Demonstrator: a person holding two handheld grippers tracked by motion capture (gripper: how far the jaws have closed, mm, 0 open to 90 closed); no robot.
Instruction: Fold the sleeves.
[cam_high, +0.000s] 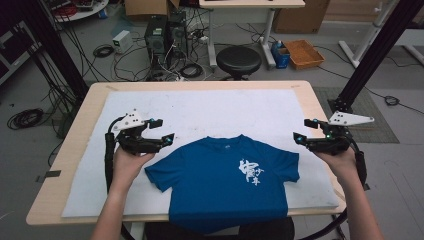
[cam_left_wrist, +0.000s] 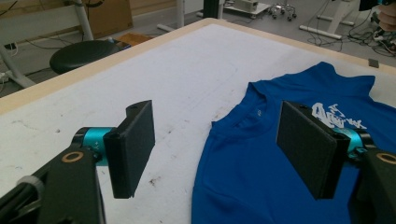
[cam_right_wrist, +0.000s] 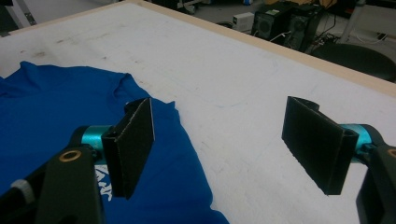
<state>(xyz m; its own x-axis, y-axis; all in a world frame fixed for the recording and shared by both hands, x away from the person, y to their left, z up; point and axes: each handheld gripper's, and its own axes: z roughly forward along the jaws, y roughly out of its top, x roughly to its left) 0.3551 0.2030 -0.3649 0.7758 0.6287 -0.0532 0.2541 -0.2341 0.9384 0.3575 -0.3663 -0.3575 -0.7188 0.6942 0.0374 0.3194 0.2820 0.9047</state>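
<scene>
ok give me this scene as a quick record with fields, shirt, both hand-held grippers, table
garment: blue t-shirt, front up, white print on the chest
garment position: lies flat, collar toward the far side, hem hanging over the near table edge
surface: white mat on a wooden table
left hand-held gripper: open, nothing between the jaws, beside the shirt's left sleeve
right hand-held gripper: open, nothing between the jaws, beside the shirt's right sleeve
contact: neither touches the shirt
behind table: black stool

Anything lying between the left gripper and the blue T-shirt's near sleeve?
Nothing: the high view shows bare white mat between the left gripper and the blue T-shirt.
</scene>
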